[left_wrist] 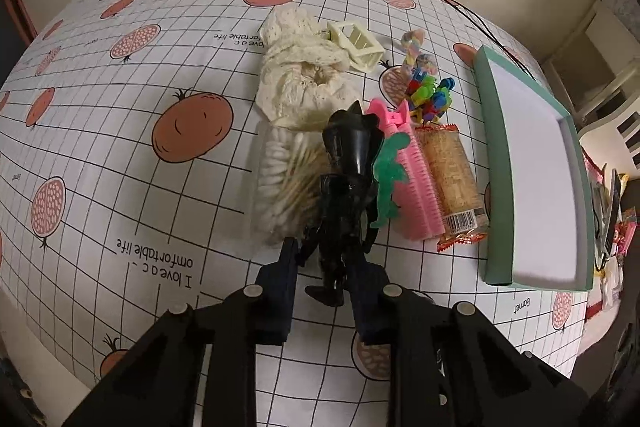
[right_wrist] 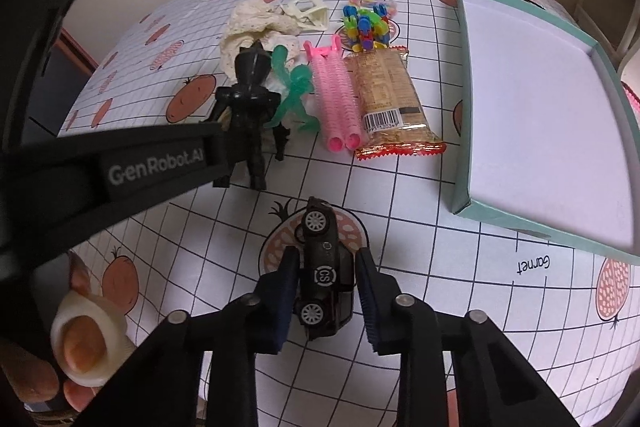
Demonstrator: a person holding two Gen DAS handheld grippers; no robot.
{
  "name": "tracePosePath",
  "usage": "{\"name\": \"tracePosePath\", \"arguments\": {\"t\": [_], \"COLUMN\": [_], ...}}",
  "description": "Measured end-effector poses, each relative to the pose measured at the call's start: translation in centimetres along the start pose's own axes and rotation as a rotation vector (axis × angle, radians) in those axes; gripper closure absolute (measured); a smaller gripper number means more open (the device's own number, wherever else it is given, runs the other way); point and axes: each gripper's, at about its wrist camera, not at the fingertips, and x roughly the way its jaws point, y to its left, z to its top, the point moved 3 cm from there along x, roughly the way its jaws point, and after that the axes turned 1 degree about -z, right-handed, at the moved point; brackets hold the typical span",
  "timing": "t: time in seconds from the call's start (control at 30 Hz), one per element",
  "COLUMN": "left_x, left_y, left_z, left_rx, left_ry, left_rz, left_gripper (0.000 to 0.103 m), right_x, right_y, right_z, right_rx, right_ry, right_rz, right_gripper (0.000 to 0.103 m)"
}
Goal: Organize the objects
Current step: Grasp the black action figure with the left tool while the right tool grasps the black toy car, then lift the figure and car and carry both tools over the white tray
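My left fingers (left_wrist: 322, 267) clamp black figure (left_wrist: 348, 179) by legs, mid-frame, lifted clear of clutter for boxing. Right fingers (right_wrist: 326, 269) spread, straddling toy car (right_wrist: 324, 267) lying on side on desk (right_wrist: 440, 307), lower centre. Teal box (right_wrist: 540, 107) empty, right edge.

Glossy black plastic figure (left_wrist: 352, 163) – lacy cream cloth (left_wrist: 300, 75) (rough-looking) – shiny crinkled snack wrapper (left_wrist: 454, 179).

- I see the pomegranate-print tablecloth (right_wrist: 460, 247) spreading under and beyond both finger pairs.
- A black cable (left_wrist: 476, 17) trails far ahead, right of the fingers.
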Motion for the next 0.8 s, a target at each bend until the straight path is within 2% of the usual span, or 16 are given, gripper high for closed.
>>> {"name": "tracePosePath", "arguments": {"t": [0.37,0.53,0.8], "left_x": [-1.0,-1.8,-2.5], "left_y": [0.2,0.2,0.3], "left_z": [0.2,0.2,0.6], "left_rx": [0.002,-0.013,-0.017], "left_ry": [-0.030,-0.038,-0.065], "left_rz": [-0.037,-0.083,-0.105], "left_gripper": [0.080,0.093,0.096], "right_x": [-0.4,-1.4,-2.1], "right_y": [-0.5,-0.8,-1.1], "right_z": [-0.1,0.1,0.4], "right_rx": [0.008,-0.001,0.011], "right_ry": [0.002,-0.026,-0.044], "right_rz": [0.008,0.018,0.027], "right_gripper": [0.074,0.074,0.074]}}
